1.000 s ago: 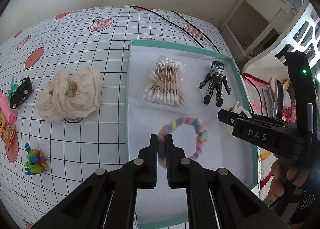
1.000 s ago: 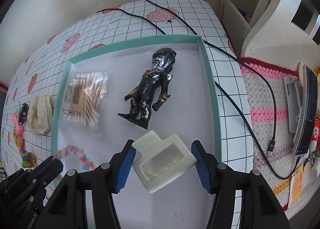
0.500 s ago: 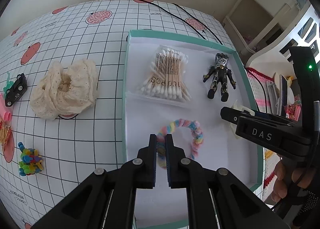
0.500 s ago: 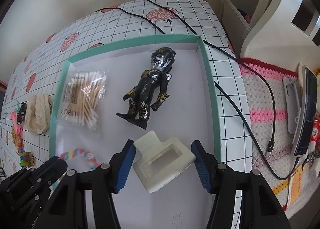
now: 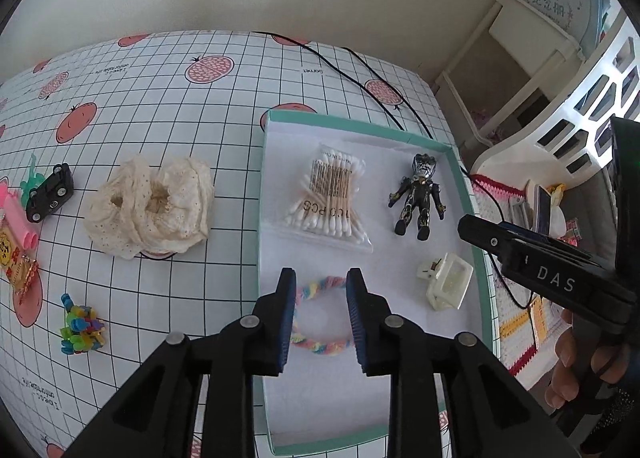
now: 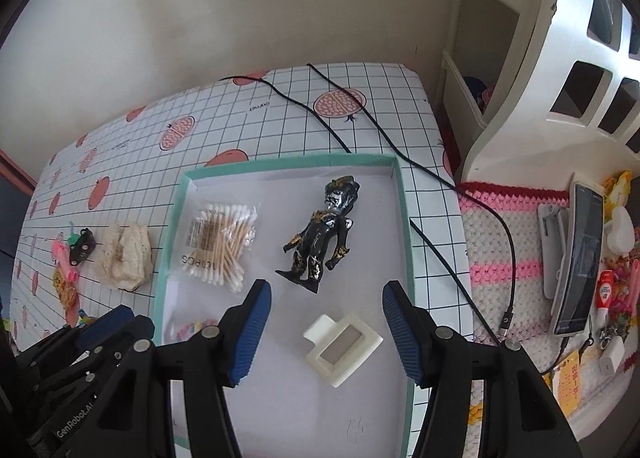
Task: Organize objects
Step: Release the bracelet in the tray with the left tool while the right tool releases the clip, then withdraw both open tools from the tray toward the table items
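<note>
A teal-rimmed white tray (image 5: 360, 128) (image 6: 288, 164) holds a bag of cotton swabs (image 5: 326, 194) (image 6: 218, 244), a black figure (image 5: 420, 196) (image 6: 322, 234), a cream hair claw (image 5: 446, 286) (image 6: 342, 348) and a pastel braided hair tie (image 5: 320, 286) (image 6: 188, 330). My left gripper (image 5: 321, 314) is open above the hair tie, not touching it. My right gripper (image 6: 326, 334) is open and raised above the hair claw, which lies loose on the tray floor. It also shows at the right of the left wrist view (image 5: 520, 258).
On the gridded tablecloth left of the tray lie a cream lace scrunchie (image 5: 150, 206) (image 6: 124, 256), a black toy car (image 5: 50, 192), pink tubes (image 5: 18, 214), a snack packet (image 5: 16, 262) and a multicoloured toy (image 5: 80, 326). A black cable (image 6: 420, 178) runs past the tray. A phone (image 6: 576, 258) stands right.
My left gripper opened and let go of the hair tie, then lifted. My right gripper opened wider, released the hair claw onto the tray and rose.
</note>
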The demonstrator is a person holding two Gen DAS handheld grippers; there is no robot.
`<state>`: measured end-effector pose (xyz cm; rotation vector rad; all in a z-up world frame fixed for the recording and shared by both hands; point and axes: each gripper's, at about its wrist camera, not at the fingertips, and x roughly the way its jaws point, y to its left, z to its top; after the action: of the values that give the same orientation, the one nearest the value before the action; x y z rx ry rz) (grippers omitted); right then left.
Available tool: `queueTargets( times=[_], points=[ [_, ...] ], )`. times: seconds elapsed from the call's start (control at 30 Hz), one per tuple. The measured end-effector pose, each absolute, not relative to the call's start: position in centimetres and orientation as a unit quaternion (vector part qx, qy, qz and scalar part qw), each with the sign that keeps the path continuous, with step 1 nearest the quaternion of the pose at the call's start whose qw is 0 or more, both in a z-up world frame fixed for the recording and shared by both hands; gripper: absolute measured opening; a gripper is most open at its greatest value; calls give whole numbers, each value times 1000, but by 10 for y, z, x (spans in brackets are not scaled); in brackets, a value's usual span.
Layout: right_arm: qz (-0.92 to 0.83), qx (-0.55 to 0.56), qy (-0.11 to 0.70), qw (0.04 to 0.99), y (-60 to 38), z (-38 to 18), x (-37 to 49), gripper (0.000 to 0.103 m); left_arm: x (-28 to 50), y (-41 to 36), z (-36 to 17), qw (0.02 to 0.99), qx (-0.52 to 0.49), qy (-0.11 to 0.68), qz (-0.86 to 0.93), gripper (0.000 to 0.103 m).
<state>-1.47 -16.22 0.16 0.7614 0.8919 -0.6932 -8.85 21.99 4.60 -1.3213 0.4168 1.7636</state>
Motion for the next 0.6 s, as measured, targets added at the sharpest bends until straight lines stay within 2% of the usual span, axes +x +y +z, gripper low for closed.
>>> queueTargets(
  times=[0.03,0.2,0.27,0.33,0.47,0.53,0.6],
  points=[
    [-321,351,409,779,-162,5,-16,62,-90,218,47,434,-530,164,710,36],
    [-323,349,404,782,-160,9,-15,62,-98,215,49,422,-527,163,719,39],
    [-318,349,403,784,-160,7,-15,67,-100,213,49,419,-526,163,722,41],
    [-315,348,401,787,-159,7,-14,73,-102,212,49,417,-524,161,725,54],
    [-313,344,394,793,-158,8,-12,82,-106,209,49,407,-519,159,735,65],
    [-311,344,392,795,-157,9,-11,89,-110,206,48,398,-518,155,741,74],
    [-310,343,390,796,-156,9,-10,96,-114,204,47,392,-519,151,744,76]
  ],
)
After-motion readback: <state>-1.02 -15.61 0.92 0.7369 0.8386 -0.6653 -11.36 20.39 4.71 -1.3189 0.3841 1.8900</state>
